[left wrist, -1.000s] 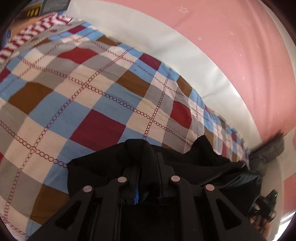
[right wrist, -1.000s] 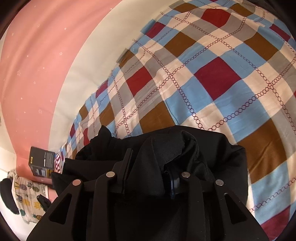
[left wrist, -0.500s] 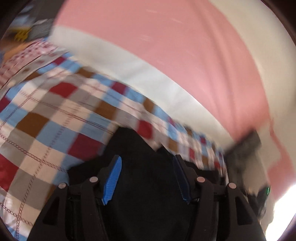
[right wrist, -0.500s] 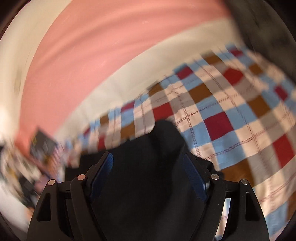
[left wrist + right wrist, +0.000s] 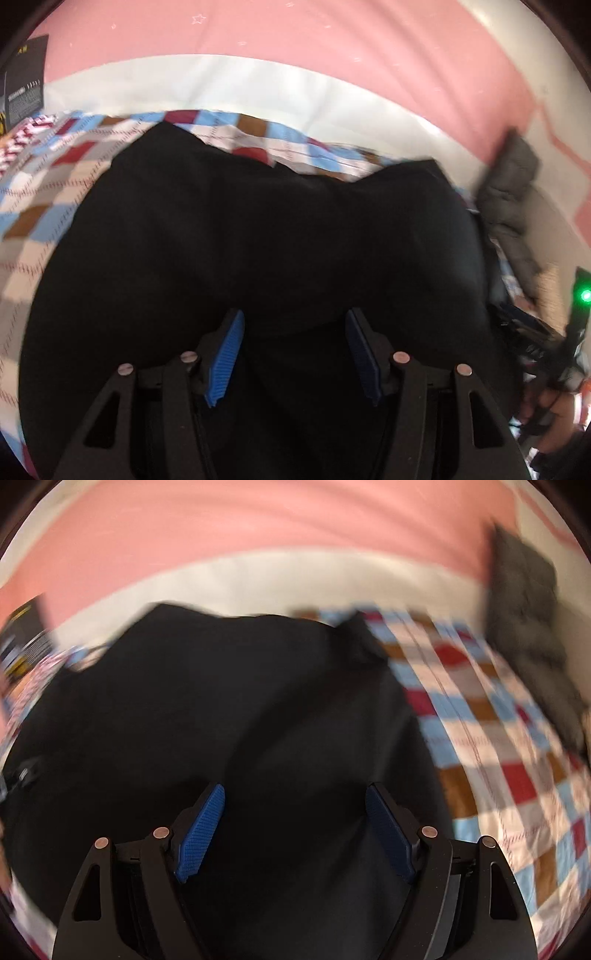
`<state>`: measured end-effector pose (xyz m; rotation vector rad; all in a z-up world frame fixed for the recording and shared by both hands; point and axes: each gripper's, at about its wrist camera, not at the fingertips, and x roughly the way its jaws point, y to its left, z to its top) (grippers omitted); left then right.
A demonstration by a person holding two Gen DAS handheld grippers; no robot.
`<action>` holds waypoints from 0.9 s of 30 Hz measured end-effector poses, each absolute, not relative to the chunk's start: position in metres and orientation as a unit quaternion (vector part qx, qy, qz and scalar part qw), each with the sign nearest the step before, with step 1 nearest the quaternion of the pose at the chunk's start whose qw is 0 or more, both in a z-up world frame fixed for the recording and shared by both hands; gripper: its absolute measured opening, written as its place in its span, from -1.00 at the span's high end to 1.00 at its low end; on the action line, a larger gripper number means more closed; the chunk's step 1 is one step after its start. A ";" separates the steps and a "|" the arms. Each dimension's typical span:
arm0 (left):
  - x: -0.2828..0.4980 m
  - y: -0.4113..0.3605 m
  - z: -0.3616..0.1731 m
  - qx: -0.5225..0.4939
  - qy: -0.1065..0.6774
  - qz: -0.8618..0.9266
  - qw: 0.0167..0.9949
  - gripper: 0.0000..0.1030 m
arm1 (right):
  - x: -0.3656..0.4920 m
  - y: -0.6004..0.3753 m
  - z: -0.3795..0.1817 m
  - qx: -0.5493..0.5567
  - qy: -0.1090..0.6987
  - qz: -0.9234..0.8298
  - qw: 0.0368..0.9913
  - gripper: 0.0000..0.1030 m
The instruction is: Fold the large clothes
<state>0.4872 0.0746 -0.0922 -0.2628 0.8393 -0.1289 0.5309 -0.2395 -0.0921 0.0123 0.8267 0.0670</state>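
A large black garment [image 5: 266, 236] lies spread over a checked bedspread [image 5: 33, 192] and fills the middle of both wrist views. My left gripper [image 5: 293, 325] hovers over its near part with the blue pads wide apart and only the flat cloth showing beyond them. In the right wrist view the same black garment [image 5: 221, 716] lies under my right gripper [image 5: 295, 794], which also stands open with nothing pinched. The checked bedspread [image 5: 498, 760] shows bare to the right of the garment. Both views are blurred by motion.
A pink and white wall [image 5: 295, 55] runs behind the bed. A grey padded item [image 5: 532, 627] leans at the bed's far right corner. A dark box [image 5: 26, 85] stands at the far left. A hand with a green-lit device [image 5: 580, 295] shows at the right edge.
Both grippers let go of the black garment's folded edge, opened wide and drew back. The garment now lies flatter and broader over the bedspread.
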 end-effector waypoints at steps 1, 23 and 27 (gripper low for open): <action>0.498 0.076 -0.095 -0.128 0.410 -0.055 0.901 -0.17 | 0.543 -0.243 -0.095 0.018 0.416 0.033 0.909 -0.52; 0.428 0.151 -0.091 -0.131 0.384 0.026 0.914 -0.10 | 0.515 -0.131 -0.065 -0.031 0.392 0.201 0.897 0.30; 0.450 0.147 -0.094 -0.094 0.379 0.033 0.920 -0.10 | 0.591 -0.109 -0.084 -0.055 0.439 0.144 0.885 0.32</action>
